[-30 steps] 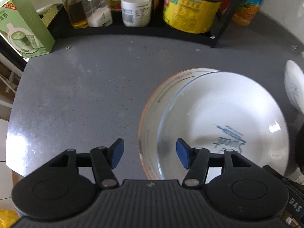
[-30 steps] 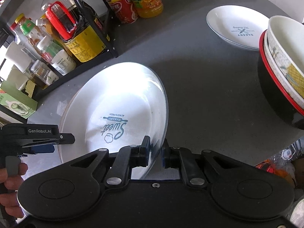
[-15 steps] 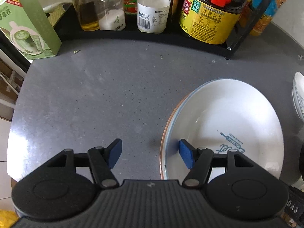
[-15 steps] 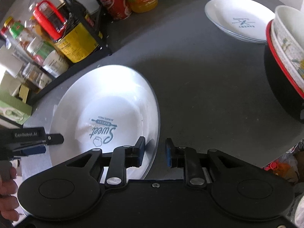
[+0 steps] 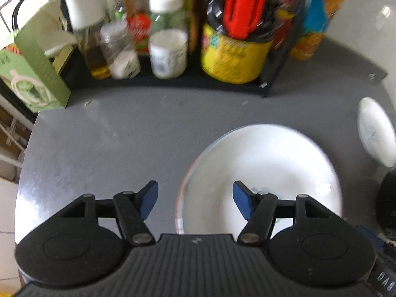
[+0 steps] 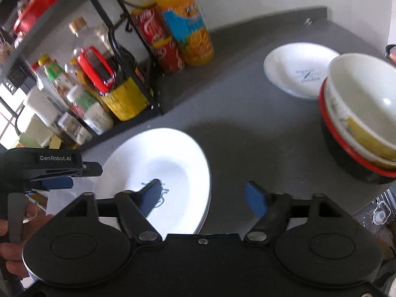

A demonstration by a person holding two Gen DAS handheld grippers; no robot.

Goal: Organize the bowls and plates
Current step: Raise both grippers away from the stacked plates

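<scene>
A white plate with blue lettering (image 6: 158, 163) lies on another plate on the grey counter; it also shows in the left wrist view (image 5: 267, 163). My right gripper (image 6: 203, 198) is open above its right rim, holding nothing. My left gripper (image 5: 193, 199) is open and empty above the stack's left rim. A second white plate (image 6: 299, 69) lies at the far right, seen also in the left wrist view (image 5: 376, 133). A white bowl (image 6: 363, 99) sits nested in a black, red-rimmed bowl (image 6: 351, 158).
A black rack (image 6: 138, 79) of bottles and jars stands along the back, with a yellow-labelled jug (image 5: 232, 54), an orange juice bottle (image 6: 185, 22) and a red can (image 6: 160, 42). A green carton (image 5: 32, 81) stands at the left counter edge.
My right gripper opened and let go of the plate, which now lies flat on the other plate. Both grippers have pulled back and up.
</scene>
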